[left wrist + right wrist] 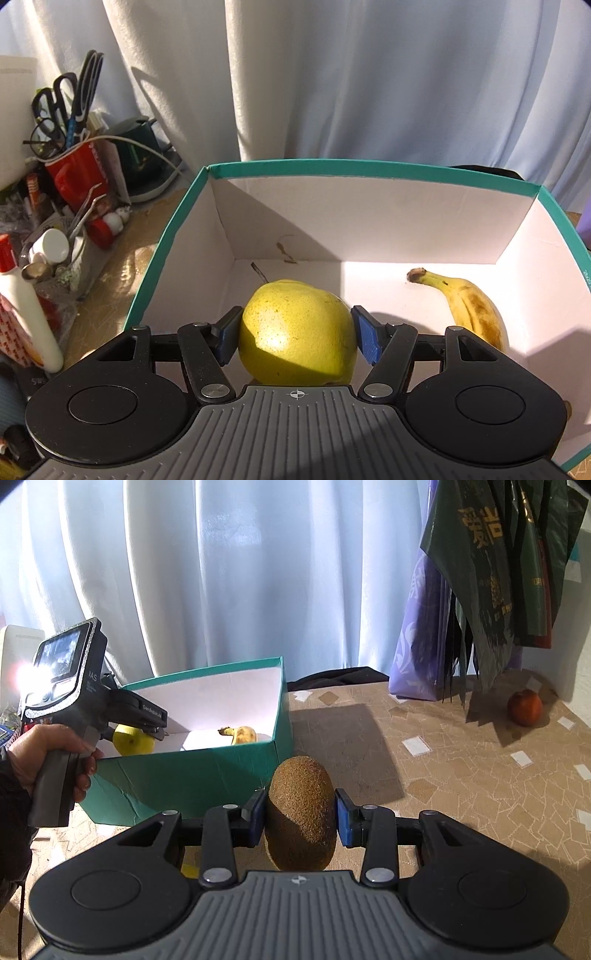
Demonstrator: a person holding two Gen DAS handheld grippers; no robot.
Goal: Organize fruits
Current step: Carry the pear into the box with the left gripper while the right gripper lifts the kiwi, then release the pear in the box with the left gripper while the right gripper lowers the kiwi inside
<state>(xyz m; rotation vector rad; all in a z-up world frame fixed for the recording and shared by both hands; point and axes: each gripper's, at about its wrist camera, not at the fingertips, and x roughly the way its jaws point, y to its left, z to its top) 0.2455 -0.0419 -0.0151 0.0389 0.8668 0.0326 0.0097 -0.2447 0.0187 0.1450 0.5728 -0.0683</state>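
White curtain behind, patterned tabletop [461, 775] below. Left gripper [297, 334] clamped on pear [295, 332] down inside teal box [369, 168], banana [472, 306] by its right wall. Right gripper [300, 818] pinching kiwi [301, 812] over the tabletop, just outside box's near corner.

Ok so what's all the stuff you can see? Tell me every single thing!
pear: one, yellow-green, inside the box, between the left gripper's pads
banana: one, yellow with brown marks, on the box floor
kiwi: one, brown and fuzzy, held outside the box
red fruit: one, orange-red, on the table's far corner
box: one, teal outside, white inside, on the table
table: one, tan patterned top
curtain: white, behind everything
bags: several, dark green and purple, hanging
red cup: one, holding scissors
white bottle: one, red cap
left gripper: black, blue pads
right gripper: black, blue pads
hand: one, holding the left gripper's handle
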